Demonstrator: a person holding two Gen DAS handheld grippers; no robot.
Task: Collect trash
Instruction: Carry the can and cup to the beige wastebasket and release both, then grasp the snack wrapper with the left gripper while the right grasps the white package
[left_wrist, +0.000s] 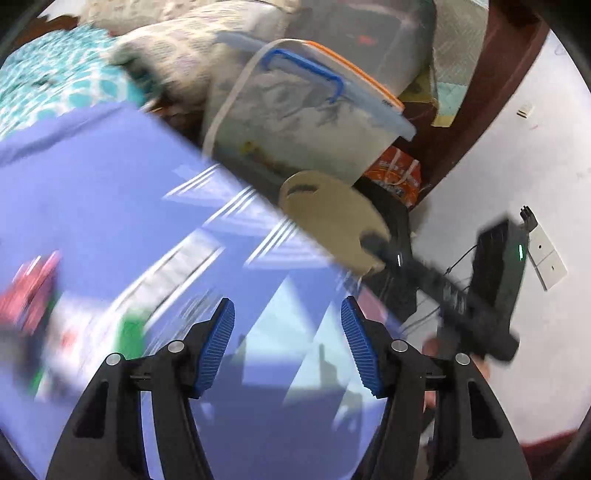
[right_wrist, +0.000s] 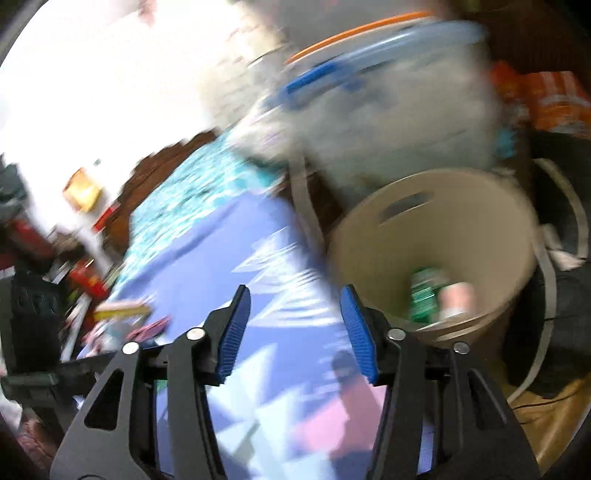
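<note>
Hovering over a blue-violet patterned bed sheet (right_wrist: 207, 254), both grippers had their jaws released, nothing between them. Beside the right gripper (right_wrist: 295, 332) stood a round beige plastic bin (right_wrist: 436, 229) holding a green wrapper (right_wrist: 423, 291) and a pink cup (right_wrist: 458, 299). The left gripper (left_wrist: 288, 343) saw blurred red and green litter (left_wrist: 33, 295) on the sheet.
</note>
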